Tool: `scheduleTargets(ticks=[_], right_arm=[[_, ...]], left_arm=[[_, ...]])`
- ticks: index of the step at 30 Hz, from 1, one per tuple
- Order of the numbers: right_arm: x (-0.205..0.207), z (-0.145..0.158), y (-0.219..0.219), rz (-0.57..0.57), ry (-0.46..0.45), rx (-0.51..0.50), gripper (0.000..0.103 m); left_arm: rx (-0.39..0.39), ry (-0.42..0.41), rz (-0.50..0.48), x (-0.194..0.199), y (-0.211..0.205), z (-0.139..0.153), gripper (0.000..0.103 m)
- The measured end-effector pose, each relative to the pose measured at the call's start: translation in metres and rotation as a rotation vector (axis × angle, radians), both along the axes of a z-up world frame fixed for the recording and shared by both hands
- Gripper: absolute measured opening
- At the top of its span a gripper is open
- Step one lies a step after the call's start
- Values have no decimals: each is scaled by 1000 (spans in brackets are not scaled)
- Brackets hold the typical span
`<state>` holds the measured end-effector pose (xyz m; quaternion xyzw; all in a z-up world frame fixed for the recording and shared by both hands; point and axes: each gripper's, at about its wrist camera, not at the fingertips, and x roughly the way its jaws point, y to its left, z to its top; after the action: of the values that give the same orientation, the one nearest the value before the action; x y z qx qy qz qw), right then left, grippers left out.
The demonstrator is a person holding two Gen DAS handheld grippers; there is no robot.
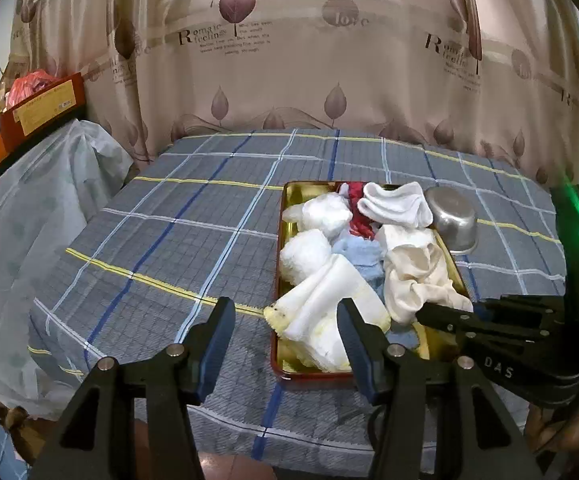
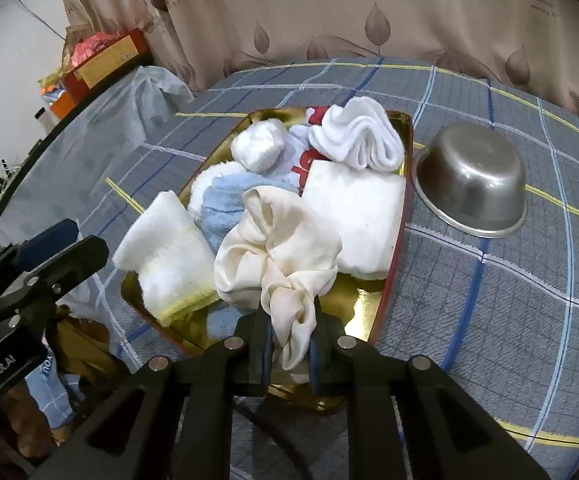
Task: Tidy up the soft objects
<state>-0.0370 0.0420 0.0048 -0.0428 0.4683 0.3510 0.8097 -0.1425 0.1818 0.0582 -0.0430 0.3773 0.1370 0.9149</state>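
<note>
A gold tray with a red rim (image 2: 397,256) (image 1: 279,280) lies on the checked cloth, filled with several soft things. Among them are a white and yellow towel (image 2: 165,252) (image 1: 321,312), a light blue cloth (image 2: 225,200) (image 1: 357,254), rolled white socks (image 2: 361,132) (image 1: 397,204), a folded white cloth (image 2: 361,216) and a white wrapped bundle (image 2: 259,148) (image 1: 325,212). My right gripper (image 2: 291,336) (image 1: 423,314) is shut on a crumpled cream cloth (image 2: 277,256) (image 1: 413,276) at the tray's near end. My left gripper (image 1: 285,322) hovers open above the tray's near left corner, with nothing pinched.
An upturned steel bowl (image 2: 473,180) (image 1: 453,216) rests just right of the tray. A leaf-print curtain (image 1: 289,60) hangs behind the table. To the left are a plastic-covered mound (image 1: 29,220) and orange boxes (image 1: 41,108). The table's near edge runs below the grippers.
</note>
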Motion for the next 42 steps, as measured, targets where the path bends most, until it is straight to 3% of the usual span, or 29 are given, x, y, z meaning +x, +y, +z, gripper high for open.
scheduleTargets(ticks=[12,17,26,29,32,38,42], right_arm=[[1,3,-7,-31,-14,11,26],[-1,8,-9,-36,-27,22,36],[-5,17,-14,-46,-33,46,39],[-9,24,-17,-48,-42,62,45],[-12,32,-21,-58,-66,77,53],[-23,44,-27,-62,-116,85,53],[-43,55,-27,-68,-242,66,53]], left_arm=[[40,23,5,3,-4,-4,54],[51,31,4,3,-6,-6,54],[81,34,6,2,-9,-7,54],[82,34,12,2,-8,-7,54],[90,27,24,1,-7,-6,54],[115,34,23,1,-11,-8,54],[110,28,21,1,-11,-10,54]])
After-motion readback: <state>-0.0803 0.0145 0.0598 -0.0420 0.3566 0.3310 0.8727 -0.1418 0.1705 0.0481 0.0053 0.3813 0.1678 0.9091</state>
